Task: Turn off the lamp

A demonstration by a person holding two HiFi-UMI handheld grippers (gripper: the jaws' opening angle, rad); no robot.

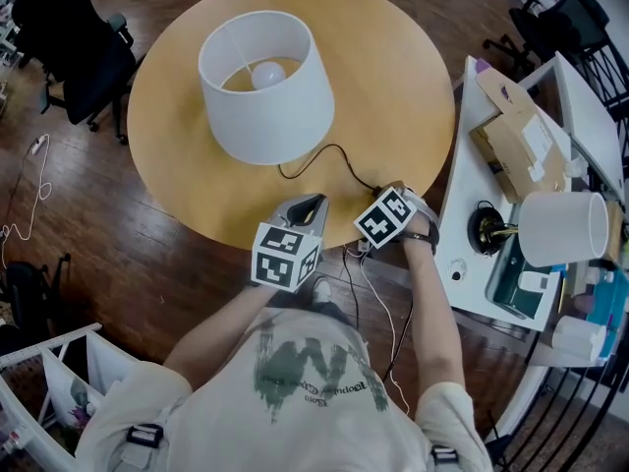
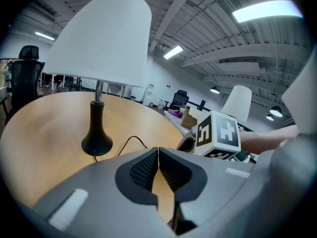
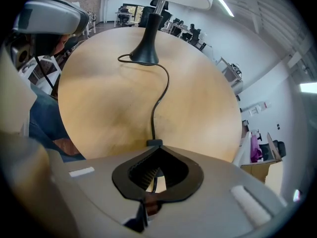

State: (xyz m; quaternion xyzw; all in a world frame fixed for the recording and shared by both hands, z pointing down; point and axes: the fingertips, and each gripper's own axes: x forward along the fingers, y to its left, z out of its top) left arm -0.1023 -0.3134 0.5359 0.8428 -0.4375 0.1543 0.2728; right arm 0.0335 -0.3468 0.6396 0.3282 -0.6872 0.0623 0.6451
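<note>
The lamp's white shade (image 1: 265, 87) stands on the round wooden table (image 1: 187, 175), its bulb (image 1: 267, 73) showing from above; I cannot tell whether it is lit. Its black cord (image 1: 339, 155) runs from the base (image 3: 146, 51) to the table's near edge. My right gripper (image 1: 396, 189) points steeply down there, jaws nearly together on the cord (image 3: 161, 95) at its small black inline switch (image 3: 154, 143). The left gripper (image 1: 313, 205) hovers just left of it, shut and empty, facing the lamp base (image 2: 96, 143).
A white side table (image 1: 462, 264) at the right carries a second lamp with its shade (image 1: 560, 226) on its side and a cardboard box (image 1: 516, 141). Black office chairs (image 1: 74, 47) stand at the far left and far right. A white wire basket (image 1: 59, 382) sits on the wood floor near left.
</note>
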